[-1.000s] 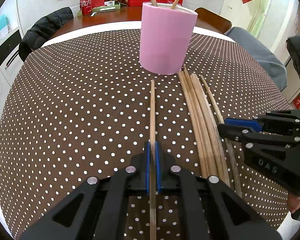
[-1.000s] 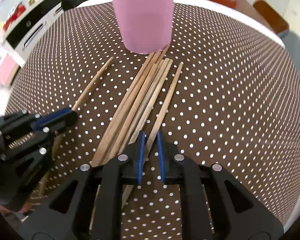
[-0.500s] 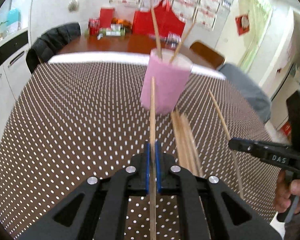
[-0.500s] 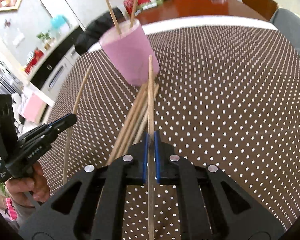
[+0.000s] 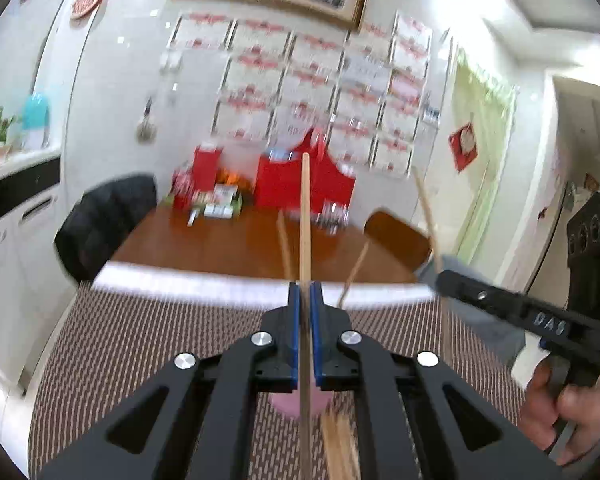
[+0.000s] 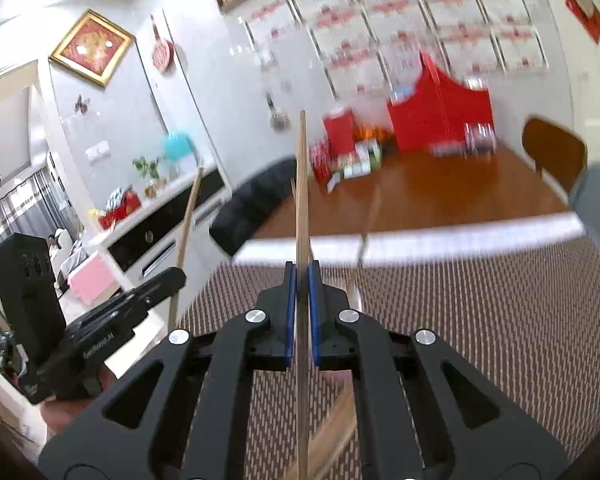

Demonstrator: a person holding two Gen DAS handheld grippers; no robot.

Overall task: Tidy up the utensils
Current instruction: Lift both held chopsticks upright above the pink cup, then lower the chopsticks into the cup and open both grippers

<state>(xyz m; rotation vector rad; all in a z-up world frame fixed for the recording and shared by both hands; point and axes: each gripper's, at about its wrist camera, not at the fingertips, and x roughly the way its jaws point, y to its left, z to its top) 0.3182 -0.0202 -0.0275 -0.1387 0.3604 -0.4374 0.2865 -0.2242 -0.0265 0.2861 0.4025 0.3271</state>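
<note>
Chopsticks, one in each gripper. Left gripper (image 5: 305, 292) is clamped on a single wooden chopstick (image 5: 305, 216) between its blue pads; the stick runs straight ahead and upward past the fingertips, clear of the table. Right gripper (image 6: 301, 272) is likewise closed on a chopstick of its own (image 6: 301, 184), also lifted off the cloth. Each gripper shows in the other's view with its stick angled up: the right one (image 5: 440, 276) at the right of the left-wrist view, a hand (image 5: 568, 412) on its handle; the left one (image 6: 176, 276) at the left of the right-wrist view. Pink cup (image 5: 290, 400) stands on the dotted brown tablecloth (image 5: 140, 340), mostly hidden behind the left gripper's fingers, towards the far edge of the table; two chopsticks (image 5: 284, 240) stand in it, blurred. Loose chopsticks (image 5: 340, 444) lie bundled on the cloth just beside the cup, towards the near edge.
</note>
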